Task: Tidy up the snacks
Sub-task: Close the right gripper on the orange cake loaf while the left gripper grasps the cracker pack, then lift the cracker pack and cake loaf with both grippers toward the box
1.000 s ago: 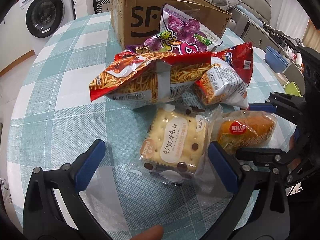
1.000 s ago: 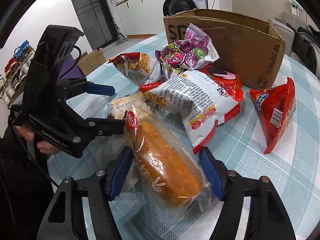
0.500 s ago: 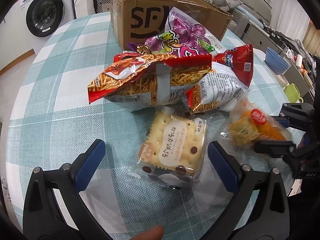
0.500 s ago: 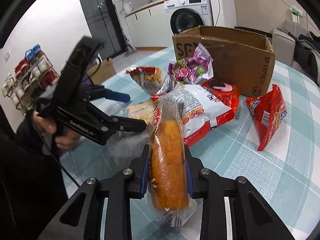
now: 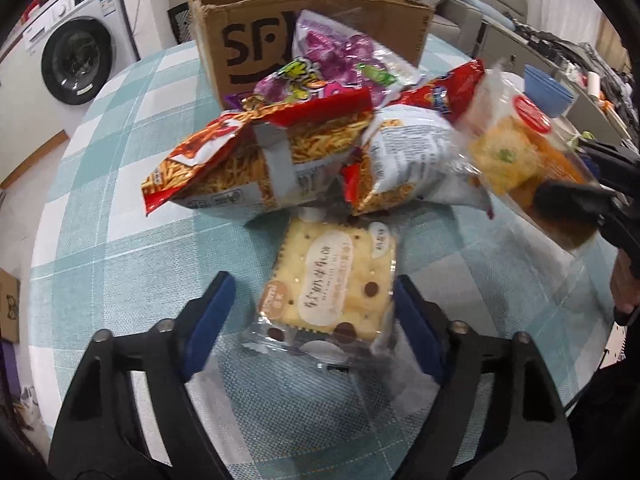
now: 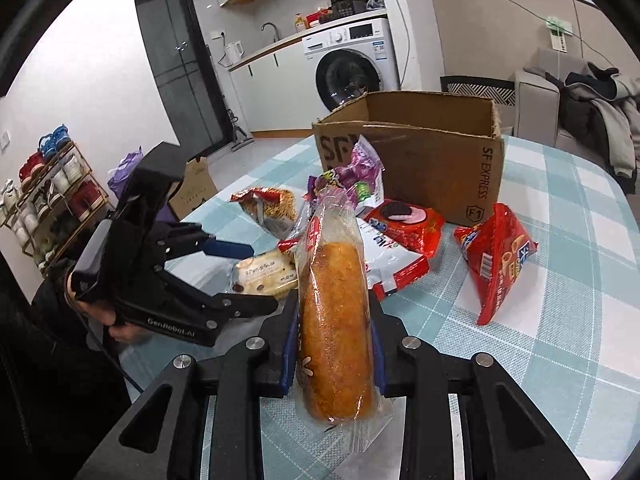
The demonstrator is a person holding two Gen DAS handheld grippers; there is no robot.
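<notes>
Tablecloth [image 5: 100, 216]: teal-and-white check. Cardboard box [image 6: 440, 160]: brown, black lettering. Bread roll [image 6: 334, 320]: golden-orange, clear wrapper. Gripper pads [image 5: 210, 316]: blue.

A left gripper [image 5: 312, 312], its blue-padded fingers spread wide, sits low over a checked tablecloth [image 5: 100, 240] around a wrapped cracker packet [image 5: 332, 280]. Just beyond lie two noodle snack bags [image 5: 256, 164], a purple candy bag [image 5: 332, 60] and a red bag [image 5: 444, 92], heaped against a cardboard box [image 5: 248, 36]. At right, the right gripper [image 5: 576, 196] holds a wrapped bread roll [image 5: 516, 152] above the table.
</notes>
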